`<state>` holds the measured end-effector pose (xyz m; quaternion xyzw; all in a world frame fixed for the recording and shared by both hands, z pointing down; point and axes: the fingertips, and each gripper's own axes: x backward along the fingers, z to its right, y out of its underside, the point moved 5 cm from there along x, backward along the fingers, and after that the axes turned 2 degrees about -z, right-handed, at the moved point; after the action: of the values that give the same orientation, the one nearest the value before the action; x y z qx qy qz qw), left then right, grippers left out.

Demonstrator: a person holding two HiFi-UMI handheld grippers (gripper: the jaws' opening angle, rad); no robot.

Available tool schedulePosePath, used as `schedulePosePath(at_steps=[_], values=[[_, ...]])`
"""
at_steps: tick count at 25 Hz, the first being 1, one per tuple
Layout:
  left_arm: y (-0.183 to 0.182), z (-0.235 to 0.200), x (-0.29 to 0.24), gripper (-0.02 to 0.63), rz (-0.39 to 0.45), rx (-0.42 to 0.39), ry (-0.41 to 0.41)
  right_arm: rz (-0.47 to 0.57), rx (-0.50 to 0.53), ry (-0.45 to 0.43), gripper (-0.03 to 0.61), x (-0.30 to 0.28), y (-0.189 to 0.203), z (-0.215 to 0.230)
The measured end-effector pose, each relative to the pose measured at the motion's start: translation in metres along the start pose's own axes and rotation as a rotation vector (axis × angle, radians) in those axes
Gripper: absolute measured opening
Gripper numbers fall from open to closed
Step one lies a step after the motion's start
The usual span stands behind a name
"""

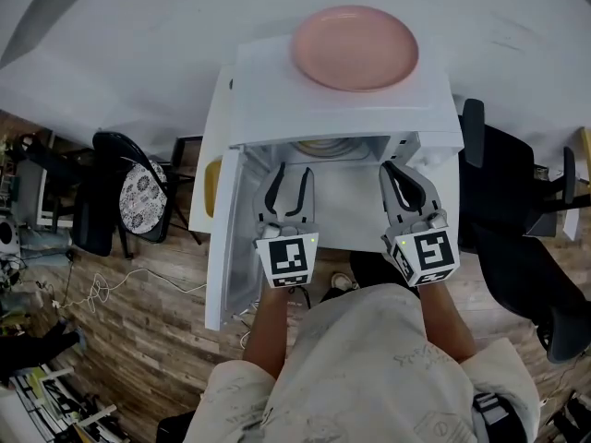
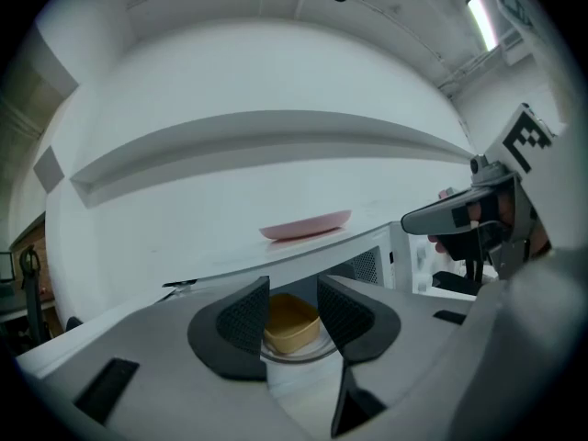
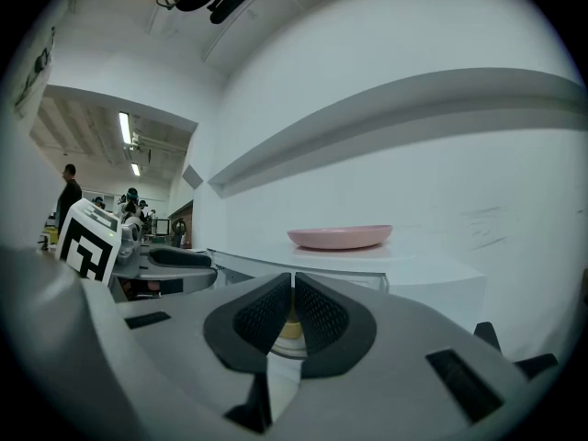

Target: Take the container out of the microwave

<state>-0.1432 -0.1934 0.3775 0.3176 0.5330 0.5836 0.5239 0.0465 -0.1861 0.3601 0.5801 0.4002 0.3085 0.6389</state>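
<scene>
A tan container (image 2: 292, 322) sits on the glass turntable inside the white microwave (image 1: 342, 109), whose door (image 1: 222, 247) stands swung open to the left. In the head view only its far rim (image 1: 325, 146) shows under the microwave's top. My left gripper (image 1: 290, 175) is open at the mouth of the cavity, and the container shows between its jaws (image 2: 292, 288) without touching them. My right gripper (image 1: 397, 170) hovers at the right side of the opening, shut with nothing held (image 3: 292, 283). A thin slice of the container (image 3: 290, 327) shows through its narrow gap.
A pink plate (image 1: 355, 47) lies on top of the microwave. A black chair with a patterned cushion (image 1: 138, 192) stands to the left, a black office chair (image 1: 517, 210) to the right. Cables lie on the wooden floor (image 1: 102, 289).
</scene>
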Motion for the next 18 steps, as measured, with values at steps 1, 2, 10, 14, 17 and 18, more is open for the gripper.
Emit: schedulePosePath(at_steps=[1, 2, 10, 14, 17, 18], values=[[0.001, 0.002, -0.002, 0.167, -0.009, -0.014, 0.008, -0.003, -0.002, -0.003, 0.027, -0.001, 0.001, 0.001], [0.003, 0.003, -0.004, 0.167, -0.017, -0.025, 0.017, -0.005, -0.004, -0.006, 0.028, -0.002, 0.003, 0.002], [0.024, 0.008, -0.025, 0.166, -0.123, -0.185, 0.050, -0.006, -0.012, -0.024, 0.026, -0.014, 0.007, 0.007], [0.032, 0.014, -0.039, 0.166, -0.170, -0.291, 0.079, -0.003, -0.005, -0.025, 0.027, -0.018, 0.008, 0.009], [0.039, 0.019, -0.049, 0.166, -0.213, -0.361, 0.107, -0.006, -0.004, -0.025, 0.028, -0.020, 0.009, 0.009], [0.041, 0.020, -0.053, 0.166, -0.229, -0.380, 0.119, -0.008, -0.005, -0.025, 0.026, -0.020, 0.010, 0.010]])
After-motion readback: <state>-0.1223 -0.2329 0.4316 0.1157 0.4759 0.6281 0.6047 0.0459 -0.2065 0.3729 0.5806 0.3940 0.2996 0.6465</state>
